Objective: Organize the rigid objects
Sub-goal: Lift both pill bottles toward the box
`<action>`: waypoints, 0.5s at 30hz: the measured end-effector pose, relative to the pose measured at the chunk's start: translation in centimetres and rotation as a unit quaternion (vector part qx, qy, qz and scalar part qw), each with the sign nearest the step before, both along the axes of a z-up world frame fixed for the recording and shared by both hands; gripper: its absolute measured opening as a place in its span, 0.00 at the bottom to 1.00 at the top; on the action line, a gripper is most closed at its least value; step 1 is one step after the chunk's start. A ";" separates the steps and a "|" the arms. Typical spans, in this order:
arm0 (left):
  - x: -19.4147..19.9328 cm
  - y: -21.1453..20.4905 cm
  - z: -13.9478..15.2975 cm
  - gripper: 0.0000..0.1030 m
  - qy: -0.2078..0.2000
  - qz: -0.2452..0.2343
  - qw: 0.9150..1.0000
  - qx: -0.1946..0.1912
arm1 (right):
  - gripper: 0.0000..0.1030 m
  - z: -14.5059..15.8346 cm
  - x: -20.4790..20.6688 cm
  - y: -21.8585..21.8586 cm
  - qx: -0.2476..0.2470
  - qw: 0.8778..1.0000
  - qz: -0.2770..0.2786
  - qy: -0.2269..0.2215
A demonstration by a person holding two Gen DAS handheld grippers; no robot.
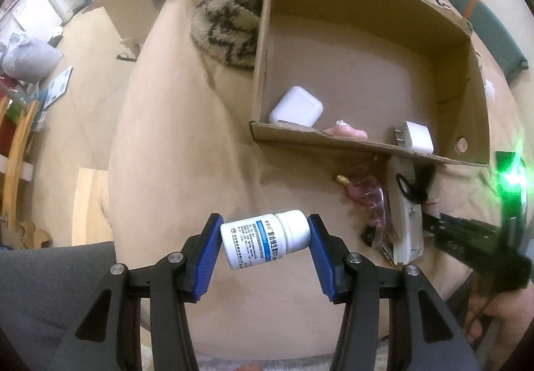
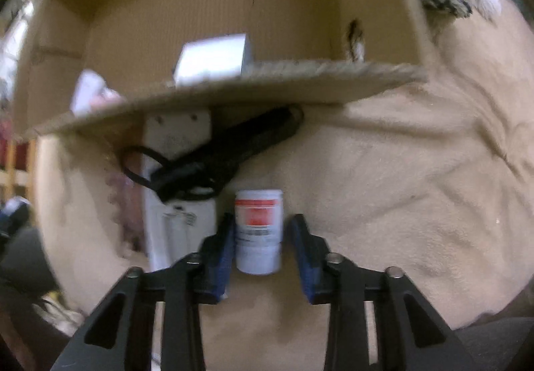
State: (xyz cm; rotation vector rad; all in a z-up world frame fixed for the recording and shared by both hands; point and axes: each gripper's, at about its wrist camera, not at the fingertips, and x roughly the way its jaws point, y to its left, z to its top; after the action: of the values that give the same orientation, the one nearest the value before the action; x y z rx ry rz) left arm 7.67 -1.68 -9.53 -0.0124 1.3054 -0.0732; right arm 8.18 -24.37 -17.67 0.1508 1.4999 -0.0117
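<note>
My left gripper [image 1: 265, 244] is shut on a white pill bottle with a blue label [image 1: 257, 247], held sideways by its base and cap above the beige cushion. In the right wrist view, a white bottle with a red label [image 2: 258, 230] lies on the beige fabric between the fingers of my right gripper [image 2: 263, 220]. Its left pad is against the bottle and a small gap shows at the right pad. The open cardboard box [image 1: 363, 150] holds a white earbud case [image 1: 296, 105], a pink item [image 1: 347, 132] and a white charger plug [image 1: 415, 137].
Against the box's front wall [image 2: 233, 83] lie a long white device [image 1: 405, 220], a black looped band [image 1: 412, 185] and a pink clear bottle [image 1: 367, 197]. A patterned fuzzy cushion [image 1: 230, 20] sits behind the box. The floor drops away on the left.
</note>
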 end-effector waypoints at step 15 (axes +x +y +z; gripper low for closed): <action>0.3 0.4 -1.0 0.46 -0.006 0.018 0.999 0.032 | 0.27 4.5 -2.0 -1.4 0.033 0.994 -0.046 -0.092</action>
State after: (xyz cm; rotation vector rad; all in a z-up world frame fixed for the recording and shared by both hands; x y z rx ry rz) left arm 8.00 -1.26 -10.49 0.0201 1.2940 -0.0008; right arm 6.21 -25.81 -13.13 0.2669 1.3099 -0.0221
